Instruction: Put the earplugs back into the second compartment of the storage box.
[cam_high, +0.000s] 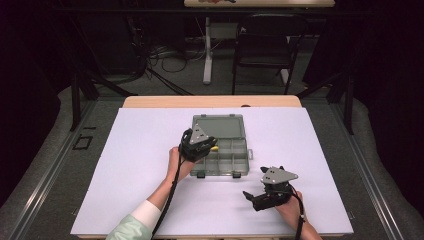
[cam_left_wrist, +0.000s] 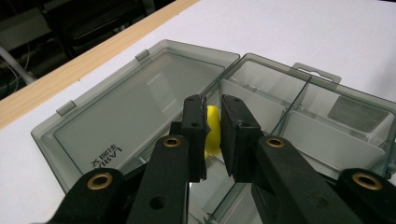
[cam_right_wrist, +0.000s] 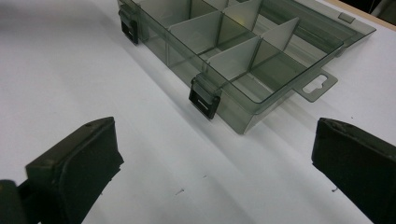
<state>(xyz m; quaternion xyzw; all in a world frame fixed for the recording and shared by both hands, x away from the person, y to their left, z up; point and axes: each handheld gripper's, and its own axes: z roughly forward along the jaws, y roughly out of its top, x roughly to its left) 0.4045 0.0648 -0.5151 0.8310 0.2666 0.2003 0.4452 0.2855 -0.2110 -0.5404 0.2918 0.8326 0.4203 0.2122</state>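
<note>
1. Left gripper (cam_high: 209, 145): jaws drawn narrow, clamped on a small yellow piece (cam_left_wrist: 212, 133). In the left gripper view the piece sits between the two black pads, its rounded top showing above them. In the high view a bit of yellow shows at the gripper's tip, at 3 o'clock from its body.
2. The left gripper hangs over the left end of the organizer box (cam_high: 235, 156), above the compartments next to the hinge line. Whether the yellow piece touches the compartment floor cannot be told.
3. Right gripper (cam_high: 260, 197): jaws spread wide, nothing between them. The right gripper view shows only bare white counter between the pads. It sits at about 5 o'clock from the box, apart from it, with its tips pointing toward 9 o'clock.
4. Organizer box: smoky transparent plastic, open, its lid (cam_high: 218, 125) laid flat at 12 o'clock of the tray. The tray is split by dividers (cam_right_wrist: 233, 56) into several compartments. Two dark latches (cam_right_wrist: 204, 99) sit on the front wall, and a hang tab (cam_right_wrist: 317, 86) on the right end.
5. Counter (cam_high: 140, 165): white sheet over a wooden top; the box lies near its middle, slightly toward 12 o'clock.
</note>
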